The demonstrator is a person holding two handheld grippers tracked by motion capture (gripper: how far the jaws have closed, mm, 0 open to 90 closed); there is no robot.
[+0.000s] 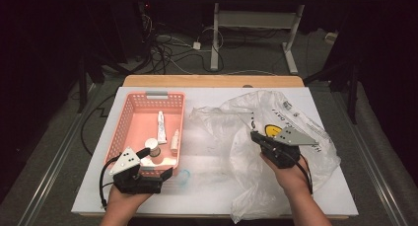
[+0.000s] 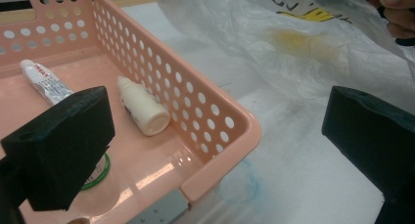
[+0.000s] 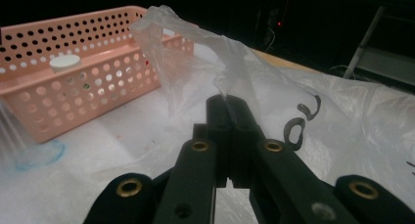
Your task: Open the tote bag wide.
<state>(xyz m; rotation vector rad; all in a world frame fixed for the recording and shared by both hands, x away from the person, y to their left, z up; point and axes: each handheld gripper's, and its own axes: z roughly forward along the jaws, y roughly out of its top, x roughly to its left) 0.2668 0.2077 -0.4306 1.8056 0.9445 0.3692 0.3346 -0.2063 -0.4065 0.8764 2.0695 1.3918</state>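
Right gripper (image 3: 228, 104): jaws together, pinching a fold of the plastic bag (image 1: 276, 122); the film rises from the jaw tips as a peaked flap leaning toward the pink basket (image 3: 29, 94). Bag: spread on the right half of the table (image 1: 217, 191), long axis running near edge to far edge, right hand nearer. Left gripper (image 1: 165, 179): jaws apart, empty, straddling the basket's near right corner. In the basket: tube (image 2: 44, 82), small bottle (image 2: 142, 106), long axes front to back.

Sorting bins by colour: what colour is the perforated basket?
Salmon pink basket, clearest in the high view.
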